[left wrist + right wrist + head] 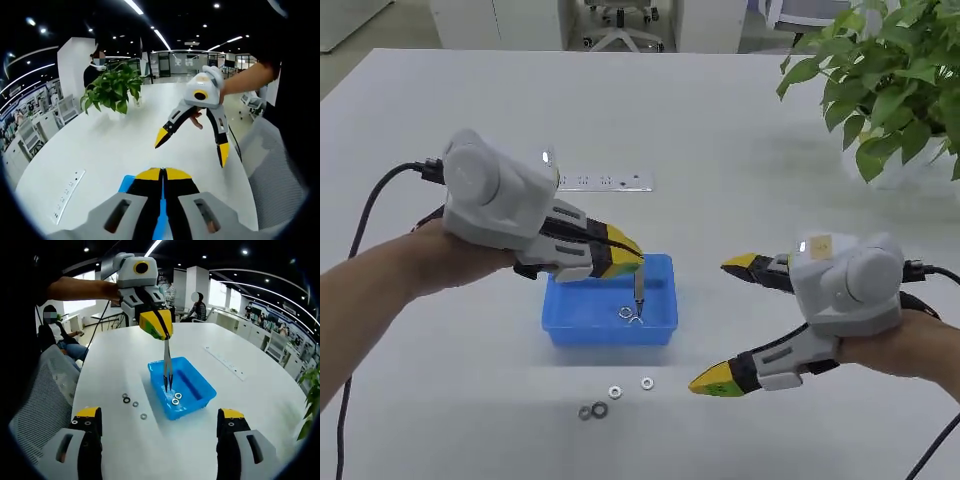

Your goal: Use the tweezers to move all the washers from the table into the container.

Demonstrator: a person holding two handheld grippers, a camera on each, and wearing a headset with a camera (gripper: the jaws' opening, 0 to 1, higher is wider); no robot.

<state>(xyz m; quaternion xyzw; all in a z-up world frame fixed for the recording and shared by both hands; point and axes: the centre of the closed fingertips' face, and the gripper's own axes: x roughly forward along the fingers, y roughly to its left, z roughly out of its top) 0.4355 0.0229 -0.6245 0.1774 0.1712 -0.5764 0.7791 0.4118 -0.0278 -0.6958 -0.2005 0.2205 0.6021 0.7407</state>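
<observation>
the left gripper (632, 257) fingers pinch the tweezers (639, 290), tips hanging below them in the blue container (560, 326) beside two washers (627, 313); the right gripper (710, 325) fingers are spread, empty. four washers (601, 408) lie on the desk (770, 150) short of those tips, and a slipping tweezer pinch could flick one off the desk.

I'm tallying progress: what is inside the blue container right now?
Two washers lie on the blue container's floor, the tweezers' tips hanging beside them. In the head view the left gripper covers its far-left corner.
</observation>
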